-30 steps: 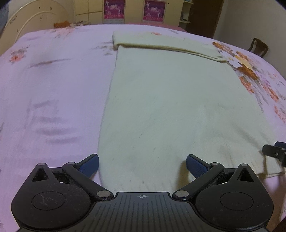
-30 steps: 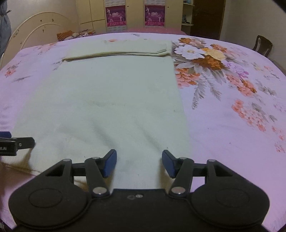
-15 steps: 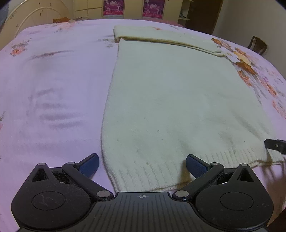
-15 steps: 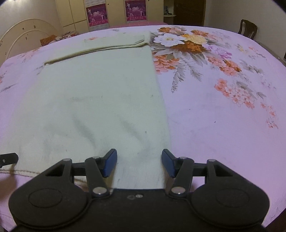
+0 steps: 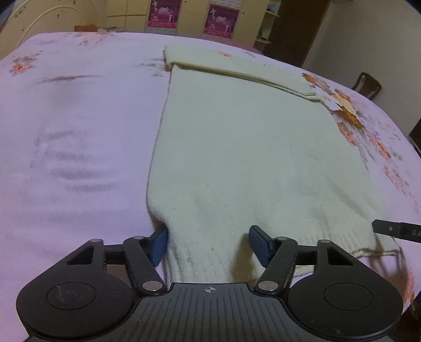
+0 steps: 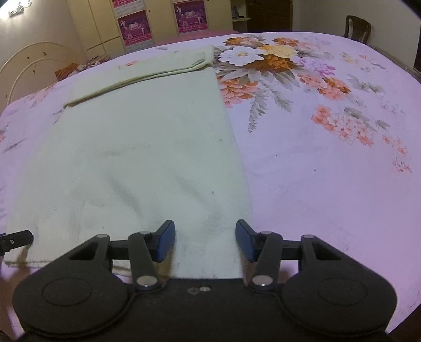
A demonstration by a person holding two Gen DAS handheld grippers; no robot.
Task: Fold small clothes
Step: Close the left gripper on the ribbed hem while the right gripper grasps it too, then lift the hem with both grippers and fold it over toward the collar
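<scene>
A cream knitted sweater (image 5: 236,147) lies flat on the bed, its ribbed hem toward me and its sleeves folded across the far end (image 5: 236,65). My left gripper (image 5: 209,244) is at the hem's left corner. Its jaws are closing: the left pad touches the sweater's side edge, the right pad stands over the knit, and the cloth between them is not pinched. My right gripper (image 6: 205,242) straddles the hem's right corner of the sweater (image 6: 144,147), its jaws also closing around loose cloth. Each view shows one finger of the other gripper at its edge.
The bed carries a pink sheet (image 5: 65,118) with a large flower print (image 6: 263,60) to the right of the sweater. A curved headboard (image 6: 26,63) and wardrobes with posters (image 5: 160,13) stand behind. A wooden chair (image 5: 367,84) is at the far right.
The left jaws have narrowed from wide open onto the hem's left corner. The right jaws have drawn in slightly, and the right view has rolled a little.
</scene>
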